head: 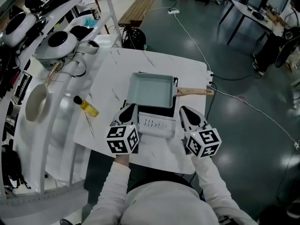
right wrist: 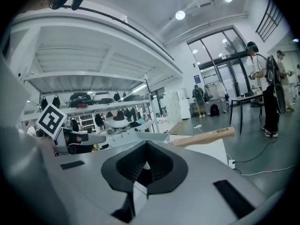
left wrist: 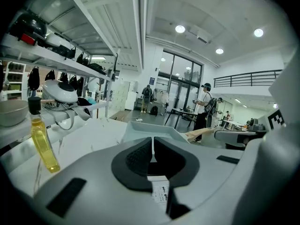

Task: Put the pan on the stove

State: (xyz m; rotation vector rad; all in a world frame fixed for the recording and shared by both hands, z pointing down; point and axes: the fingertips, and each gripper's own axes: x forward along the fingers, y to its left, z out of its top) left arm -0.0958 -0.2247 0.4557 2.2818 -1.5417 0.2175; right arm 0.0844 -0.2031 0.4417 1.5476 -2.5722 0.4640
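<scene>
Nearest, the left gripper point(head: 127, 112) and the right gripper point(head: 186, 114) hover side by side above the white worktop point(head: 187, 69), one at each side of the stove's near end. The fingers point(left wrist: 136, 156) of both are closed together with nothing between them. The stove point(head: 157, 124) sits between the grippers, its control panel nearest. The square pan point(head: 151, 89) rests on the stove, with its wooden handle point(head: 194, 92) pointing right. A bottle of yellow liquid point(head: 87, 107) stands on the worktop to the left.
</scene>
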